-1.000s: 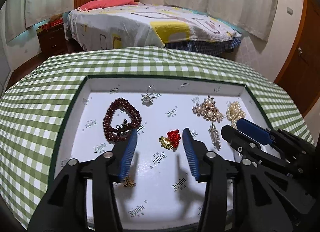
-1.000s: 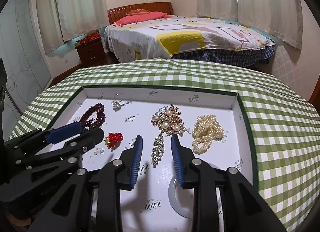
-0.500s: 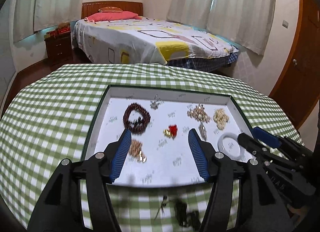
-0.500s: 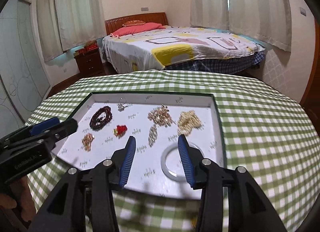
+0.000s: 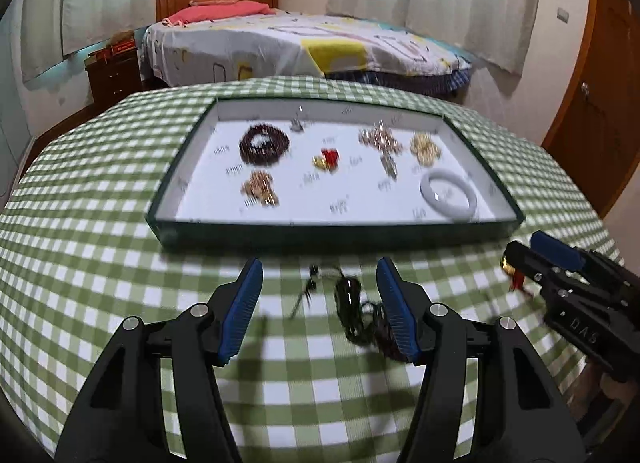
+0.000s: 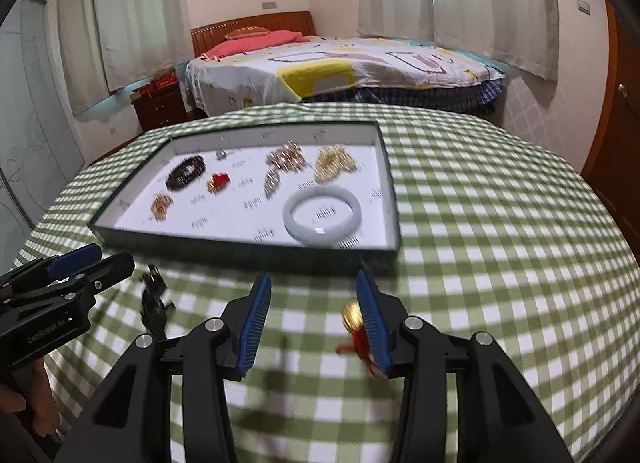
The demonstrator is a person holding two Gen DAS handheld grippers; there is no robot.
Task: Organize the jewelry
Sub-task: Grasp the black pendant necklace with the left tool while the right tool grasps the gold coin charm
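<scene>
Green-checked tablecloth (image 5: pixel 80 263) under both grippers. Ahead of both: dark-rimmed tray (image 5: pixel 336 225), white floor, holding a dark bead bracelet (image 5: pixel 264 145), white bangle (image 6: pixel 323 216), pearl cluster (image 6: pixel 334 163), brooches, and a red-gold charm (image 5: pixel 326 157).

Left gripper (image 5: pixel 320 303): jaws apart, just been opening, nothing clamped. Dark bead strand (image 5: pixel 352 309) lies on the cloth between them, near the right-hand finger.

Right gripper (image 6: pixel 314 321): jaws apart, just been opening, no grip. Gold-and-red tassel charm (image 6: pixel 355 329) lies against the right-hand finger; contact unclear through blur.
</scene>
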